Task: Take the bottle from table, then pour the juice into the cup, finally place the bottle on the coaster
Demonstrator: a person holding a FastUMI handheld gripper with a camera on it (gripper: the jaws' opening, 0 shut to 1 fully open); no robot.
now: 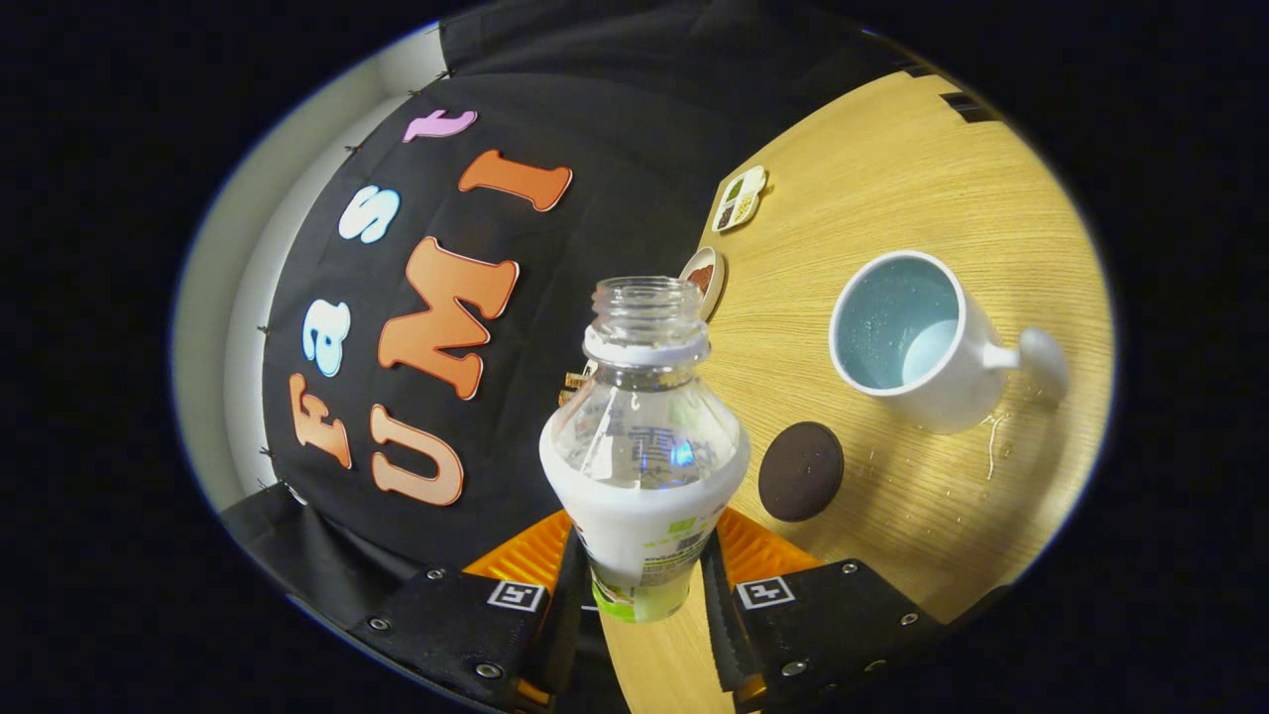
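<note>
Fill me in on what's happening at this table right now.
A handheld gripper has its fingers shut on an uncapped clear bottle with a white label, held tilted over a wooden table. Beyond the fingers stands a white mug, pale blue inside, with drops of liquid on the wood beside it. A dark round coaster lies bare between the bottle and the mug, so the bottle has yet to be set down. Two small dishes sit near the table's far edge.
</note>
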